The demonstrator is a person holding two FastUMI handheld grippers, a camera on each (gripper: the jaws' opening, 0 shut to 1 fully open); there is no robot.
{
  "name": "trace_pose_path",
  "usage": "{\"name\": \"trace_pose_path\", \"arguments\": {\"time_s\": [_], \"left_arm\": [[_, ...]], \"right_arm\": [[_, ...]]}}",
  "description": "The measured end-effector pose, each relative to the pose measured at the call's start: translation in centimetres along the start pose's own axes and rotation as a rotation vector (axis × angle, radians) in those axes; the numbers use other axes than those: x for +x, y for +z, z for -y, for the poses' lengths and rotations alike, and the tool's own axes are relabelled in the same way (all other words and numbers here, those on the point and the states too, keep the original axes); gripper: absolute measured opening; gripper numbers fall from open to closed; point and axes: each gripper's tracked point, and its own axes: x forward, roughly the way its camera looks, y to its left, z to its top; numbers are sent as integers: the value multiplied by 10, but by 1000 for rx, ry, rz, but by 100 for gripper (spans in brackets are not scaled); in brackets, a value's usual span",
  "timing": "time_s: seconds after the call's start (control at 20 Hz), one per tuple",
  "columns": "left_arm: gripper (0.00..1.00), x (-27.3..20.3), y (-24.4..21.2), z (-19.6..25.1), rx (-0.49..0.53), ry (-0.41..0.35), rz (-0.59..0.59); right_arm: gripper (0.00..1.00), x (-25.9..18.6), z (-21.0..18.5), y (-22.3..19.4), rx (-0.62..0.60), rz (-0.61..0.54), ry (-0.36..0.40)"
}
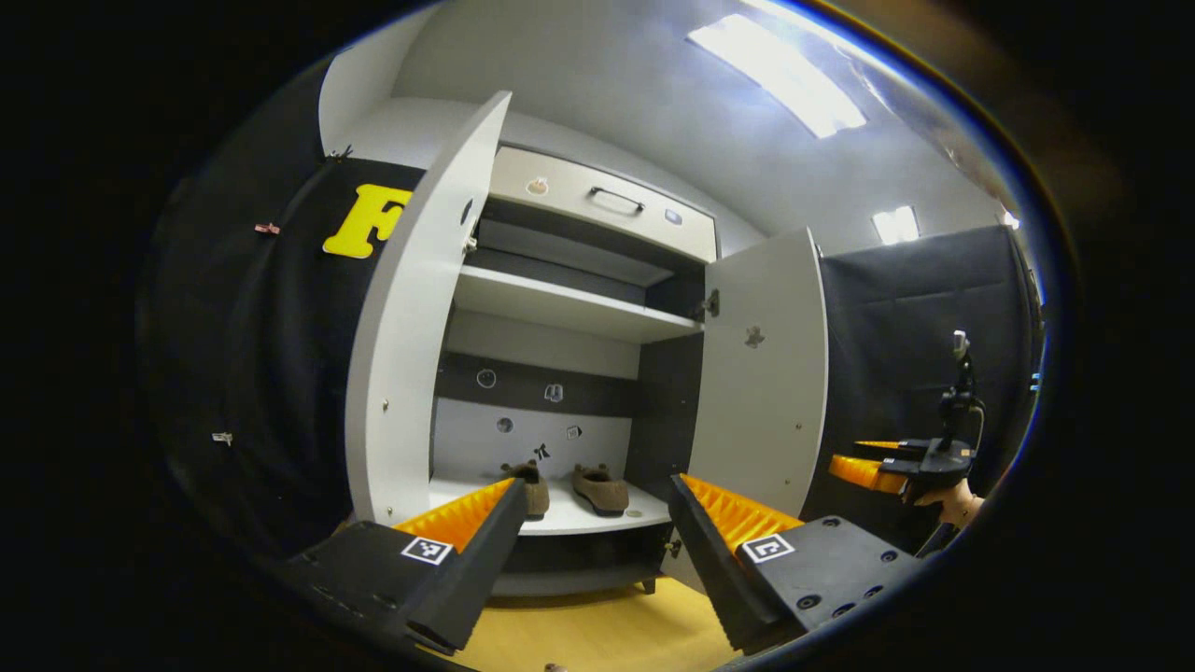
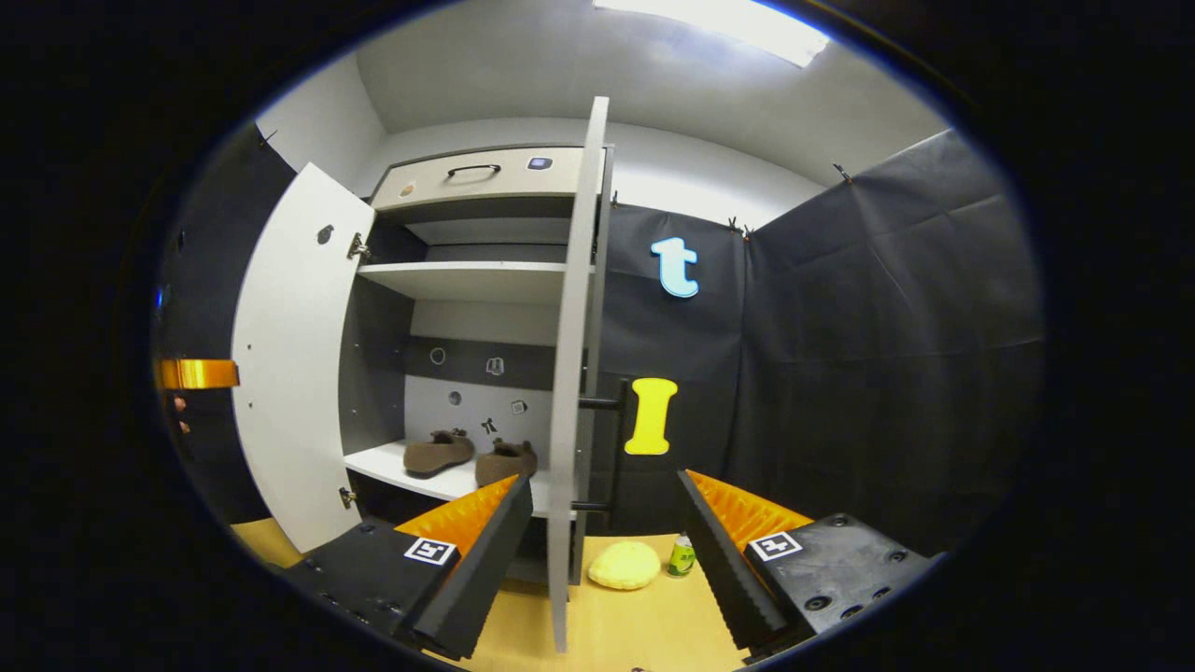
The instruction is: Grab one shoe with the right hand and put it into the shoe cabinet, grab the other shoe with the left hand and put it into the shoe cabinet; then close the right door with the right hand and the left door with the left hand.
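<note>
Two brown shoes stand side by side on the white lower shelf of the shoe cabinet (image 1: 560,308): one shoe (image 1: 603,491) in plain sight, the other shoe (image 1: 536,487) partly behind my finger. In the right gripper view the pair shows as a left shoe (image 2: 437,453) and a right shoe (image 2: 505,461). Both cabinet doors hang open: the left door (image 1: 411,355) and the right door (image 1: 761,373). My left gripper (image 1: 596,483) is open and holds nothing, back from the cabinet. My right gripper (image 2: 603,478) is open too, facing the right door's edge (image 2: 569,373) and its bar handle (image 2: 613,448). A hand holds it at the far right (image 1: 901,462).
A yellow soft lump (image 2: 624,565) and a small green can (image 2: 681,555) lie on the wooden floor (image 2: 653,625) just right of the right door. A drawer with a handle (image 1: 616,199) tops the cabinet. Black cloth walls close in both sides.
</note>
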Motion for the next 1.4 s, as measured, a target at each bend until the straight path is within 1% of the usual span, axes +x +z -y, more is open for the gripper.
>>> {"name": "trace_pose_path", "arguments": {"time_s": [0.1,0.15,0.2,0.25,0.4,0.45,0.55,0.65,0.75,0.85,1.0,1.2,1.4], "left_arm": [[95,-4,2,-1,-18,11,-2],[95,-5,3,0,-26,17,-5],[94,-6,3,2,-29,26,-11],[95,-8,2,2,-19,41,-10],[95,-9,3,6,44,100,-13],[95,-9,4,9,55,120,-7],[95,-7,6,17,44,145,11],[95,-6,7,22,30,169,24],[95,-6,3,26,46,202,12],[95,-6,-1,32,74,220,-3],[95,-5,-4,33,84,228,-13],[95,-11,-7,14,73,251,-38],[95,-22,-1,-17,122,274,-60]], "right_arm": [[98,14,12,-8,11,-20,27],[94,21,18,-12,30,-30,40],[94,27,20,-14,55,-35,62],[98,34,22,-15,80,-33,86],[98,49,21,-22,139,-43,178],[98,52,17,-24,164,-53,219],[98,59,2,-24,214,-54,308],[97,62,-8,-24,216,-55,375],[97,63,-13,-23,210,-55,417],[97,63,-26,-24,231,-62,457],[98,77,-50,-29,247,-82,476],[97,85,-90,-29,269,-100,512],[98,97,-132,-30,289,-103,522]]}}
